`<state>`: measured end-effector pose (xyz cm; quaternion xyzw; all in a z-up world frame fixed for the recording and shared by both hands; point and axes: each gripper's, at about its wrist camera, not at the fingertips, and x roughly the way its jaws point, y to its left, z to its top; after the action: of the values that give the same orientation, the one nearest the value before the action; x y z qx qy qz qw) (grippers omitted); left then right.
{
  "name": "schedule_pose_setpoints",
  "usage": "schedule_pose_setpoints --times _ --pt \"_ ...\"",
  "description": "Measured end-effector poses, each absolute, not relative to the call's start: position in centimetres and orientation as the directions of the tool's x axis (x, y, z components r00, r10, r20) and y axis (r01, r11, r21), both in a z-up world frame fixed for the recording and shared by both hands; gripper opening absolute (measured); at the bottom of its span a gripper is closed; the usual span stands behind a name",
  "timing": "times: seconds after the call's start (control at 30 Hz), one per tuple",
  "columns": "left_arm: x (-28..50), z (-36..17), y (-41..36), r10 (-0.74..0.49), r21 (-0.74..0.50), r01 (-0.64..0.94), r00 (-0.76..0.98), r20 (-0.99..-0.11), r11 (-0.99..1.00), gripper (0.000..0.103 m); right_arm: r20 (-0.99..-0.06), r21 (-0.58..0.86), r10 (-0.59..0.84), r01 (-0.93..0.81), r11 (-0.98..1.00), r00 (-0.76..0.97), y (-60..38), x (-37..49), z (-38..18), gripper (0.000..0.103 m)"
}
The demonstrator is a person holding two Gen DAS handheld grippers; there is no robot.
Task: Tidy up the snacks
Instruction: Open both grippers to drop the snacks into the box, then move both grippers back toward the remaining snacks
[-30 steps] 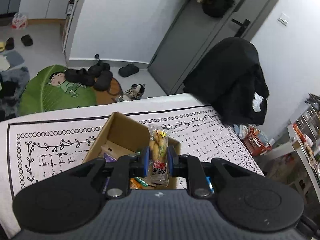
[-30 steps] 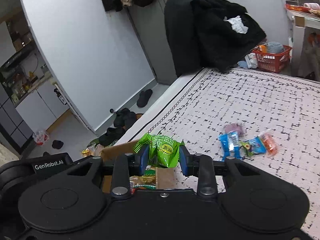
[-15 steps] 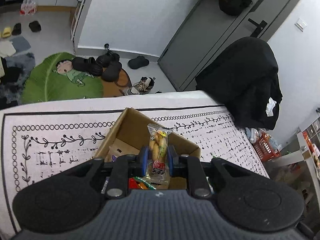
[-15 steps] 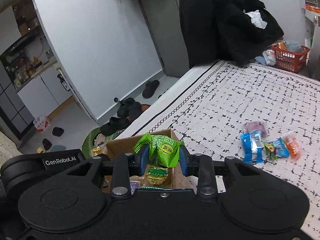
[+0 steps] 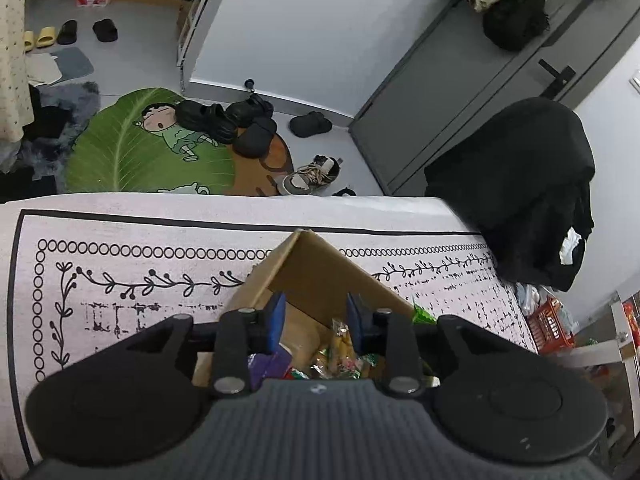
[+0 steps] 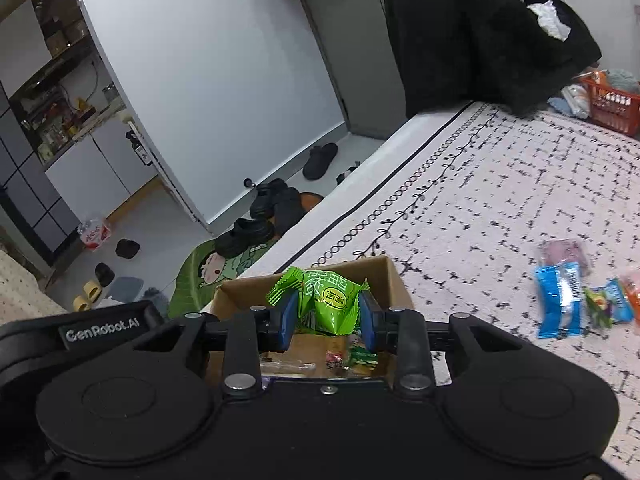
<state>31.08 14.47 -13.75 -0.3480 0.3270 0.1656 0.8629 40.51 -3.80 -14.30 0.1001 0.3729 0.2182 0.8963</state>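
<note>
Over the cardboard box (image 5: 320, 276) both of my grippers are at the drop-off step. The left gripper (image 5: 315, 322) hangs above the box mouth with its fingers spread and nothing between them; a clear packet of yellow snacks (image 5: 341, 344) lies among the other wrappers inside the box, just below the right-hand finger. The right gripper (image 6: 329, 314) is above the same box, its fingers clenched on a green packet (image 6: 326, 300) that stands over the opening, not yet let go.

I judge the step in hand to be putting these two pieces into the box: one is in, the green one is next. What that calls for is simply parting the right fingers while the packet is inside the rim, so it falls among the wrappers rather than onto the patterned cover (image 6: 500, 184).

Beyond the box, well apart to its right, a blue packet (image 6: 558, 300) and several other small packets (image 6: 604, 300) wait on the cover.
</note>
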Motion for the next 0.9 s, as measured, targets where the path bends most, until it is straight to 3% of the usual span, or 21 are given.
schedule_pose_setpoints --times 0.1,0.27,0.57,0.8,0.9 --pt "31.1 -13.8 14.7 0.065 -0.493 -0.526 0.727 -0.684 0.693 0.035 -0.624 0.37 0.491 -0.323 0.871 0.608 -3.2 40.9 -14.4 0.038" --pt "30.7 -13.7 15.4 0.113 -0.471 -0.569 0.71 -0.695 0.674 0.051 -0.623 0.387 0.491 -0.305 0.87 0.609 -3.4 41.1 -14.3 0.048" --pt "30.1 -13.3 15.3 0.124 -0.448 -0.59 0.686 -0.717 0.672 0.08 -0.615 0.395 0.451 -0.243 0.886 0.647 -6.7 40.1 -13.4 0.054" --pt "30.1 -12.4 13.9 0.109 -0.429 -0.563 0.685 -0.72 0.707 0.085 -0.615 0.391 0.407 -0.186 0.901 0.675 -10.2 39.0 -12.4 0.062" --pt "30.0 -11.9 13.0 0.105 -0.415 -0.543 0.69 -0.717 0.73 0.087 -0.613 0.385 0.392 -0.174 0.907 0.686 -11.7 38.7 -11.9 0.07"
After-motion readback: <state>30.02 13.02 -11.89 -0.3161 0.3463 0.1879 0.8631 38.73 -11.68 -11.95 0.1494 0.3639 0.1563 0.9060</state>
